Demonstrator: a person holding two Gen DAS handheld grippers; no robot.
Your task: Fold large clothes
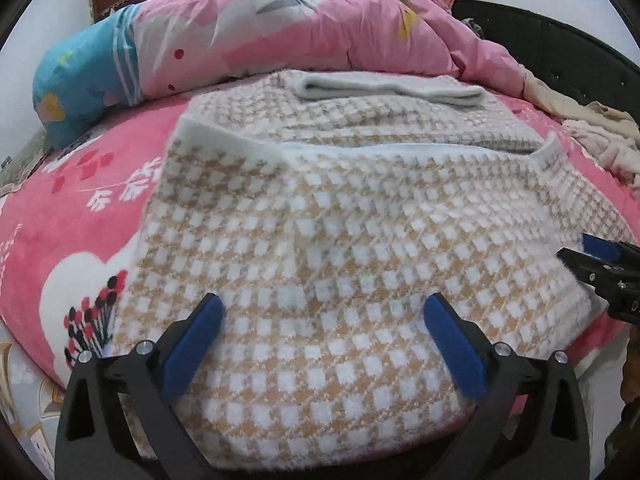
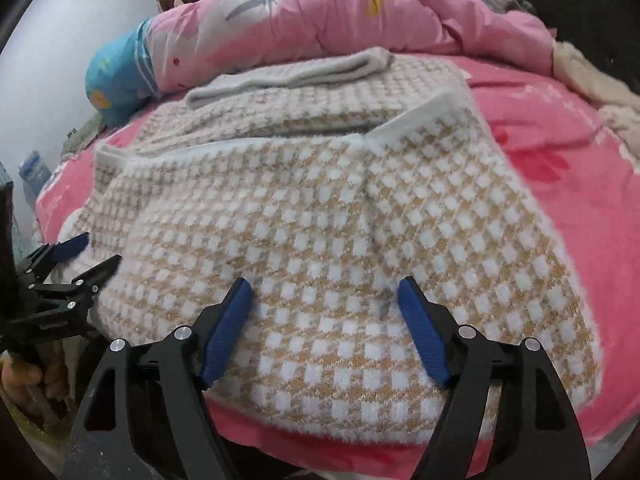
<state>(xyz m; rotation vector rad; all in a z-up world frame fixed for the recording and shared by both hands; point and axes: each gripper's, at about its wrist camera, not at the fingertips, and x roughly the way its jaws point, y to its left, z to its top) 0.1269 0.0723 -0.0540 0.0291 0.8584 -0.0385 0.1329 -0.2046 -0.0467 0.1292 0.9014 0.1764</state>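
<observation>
Lying on the pink bed (image 1: pixel 72 216) near its front edge, the checked sweater (image 1: pixel 320 264) is already looking partly folded: its near half is doubled over onto the far half, with a white-trimmed edge (image 1: pixel 360 148) running across the middle and a grey folded piece (image 1: pixel 388 88) resting on its far end, toward the quilt (image 1: pixel 320 20) heaped along the back of the bed. The left gripper (image 1: pixel 322 320) is hovering over the near part of the sweater with its blue pads spread wide and nothing pinched between them; the cloth is lying flat below, apparently let go. The right gripper (image 2: pixel 324 316) is doing likewise over the sweater's right side, pads apart and empty, the fabric showing between them but not being squeezed. Judging from this, one fold is laid down and the grippers are standing released above it; what is probably remaining is another fold or two to bring the sweater down to a compact bundle, plus smoothing the loose, slightly rumpled side edges. More clothes (image 1: pixel 600 136) are lying crumpled at the bed's right edge, seemingly awaiting folding.
</observation>
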